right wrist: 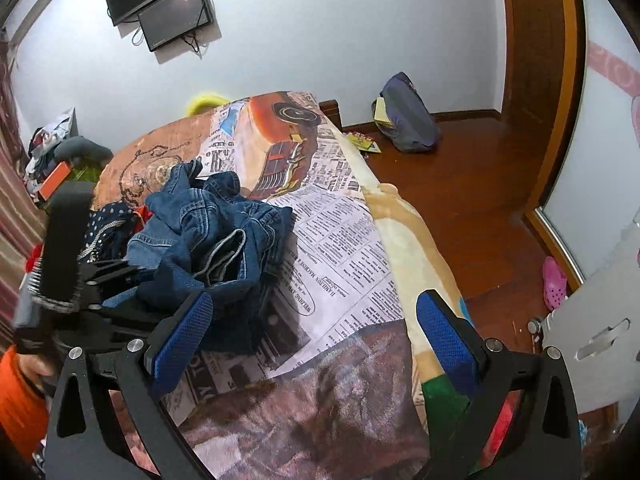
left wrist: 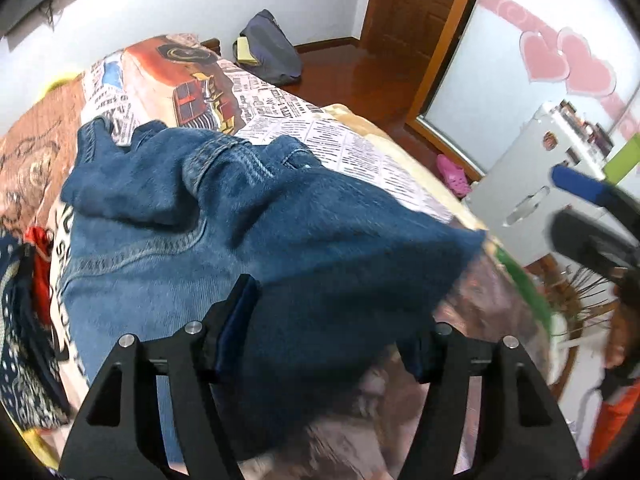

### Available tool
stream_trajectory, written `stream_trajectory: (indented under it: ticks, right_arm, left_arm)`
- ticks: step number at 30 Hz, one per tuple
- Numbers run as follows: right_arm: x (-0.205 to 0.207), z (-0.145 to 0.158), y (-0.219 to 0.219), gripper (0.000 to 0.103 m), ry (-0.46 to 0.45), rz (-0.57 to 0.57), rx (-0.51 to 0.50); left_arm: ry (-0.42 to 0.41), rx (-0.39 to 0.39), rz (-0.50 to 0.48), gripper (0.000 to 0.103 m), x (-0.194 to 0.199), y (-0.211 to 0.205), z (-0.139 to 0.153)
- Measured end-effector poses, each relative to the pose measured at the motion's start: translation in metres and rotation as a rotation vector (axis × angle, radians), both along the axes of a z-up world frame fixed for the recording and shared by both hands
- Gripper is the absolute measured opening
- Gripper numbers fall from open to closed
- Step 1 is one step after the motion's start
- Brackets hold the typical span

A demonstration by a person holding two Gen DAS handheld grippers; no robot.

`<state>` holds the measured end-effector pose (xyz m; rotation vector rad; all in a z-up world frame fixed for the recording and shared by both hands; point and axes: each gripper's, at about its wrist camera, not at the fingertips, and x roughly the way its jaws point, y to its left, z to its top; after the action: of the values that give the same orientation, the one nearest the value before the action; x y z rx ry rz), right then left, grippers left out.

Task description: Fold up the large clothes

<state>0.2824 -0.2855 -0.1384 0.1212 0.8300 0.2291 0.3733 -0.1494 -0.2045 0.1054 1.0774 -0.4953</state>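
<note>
The work surface is a bed covered by a newspaper-print blanket with an orange vintage-car picture [right wrist: 340, 240], set in a bedroom with a reddish wooden floor [right wrist: 460, 184] and white walls.

The task item is a crumpled pair of blue denim jeans [right wrist: 208, 232]. It lies bunched on the blanket, with a stitched seam and the paler inside of the cloth showing in the heap.

Left gripper [left wrist: 320, 320]: the jaws stand moderately wide. A dark fold of the denim drapes between and over them and hides the right-hand pad. Whether either pad presses the cloth cannot be told; no firm pinch shows. From these jaws the bulk of the garment runs forward and to the left, with its long axis roughly along the pointing line of the gripper.

Right gripper [right wrist: 316, 328]: the jaws stand wide and hold nothing. The blue textured pads [right wrist: 184, 340] are bare, with only blanket between them. The denim heap lies ahead and to the left of these jaws; its nearest edge reaches just beside the left-hand pad.

Judgement: the left gripper is the nearer tool and already sits under the cloth. The right gripper needs a leftward and forward reach to take an edge. Spreading the heap flat appears to precede any fold.
</note>
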Motion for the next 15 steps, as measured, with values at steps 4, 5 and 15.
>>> stream_trajectory:
  ticks: [4,5,15]
  right_arm:
    - [0.002,0.004,0.003,0.101,0.0,-0.006,0.005]
    - [0.002,0.005,0.004,0.101,-0.001,-0.002,0.016]
    - [0.026,0.01,0.075,0.101,-0.002,0.198,0.008]
  left_arm:
    - [-0.01,-0.079,0.002,0.077,-0.017,0.016,0.028]
    - [-0.032,-0.094,0.016,0.079,-0.021,0.023,0.036]
    - [-0.15,-0.005,0.266,0.089,-0.014,0.124,0.048]
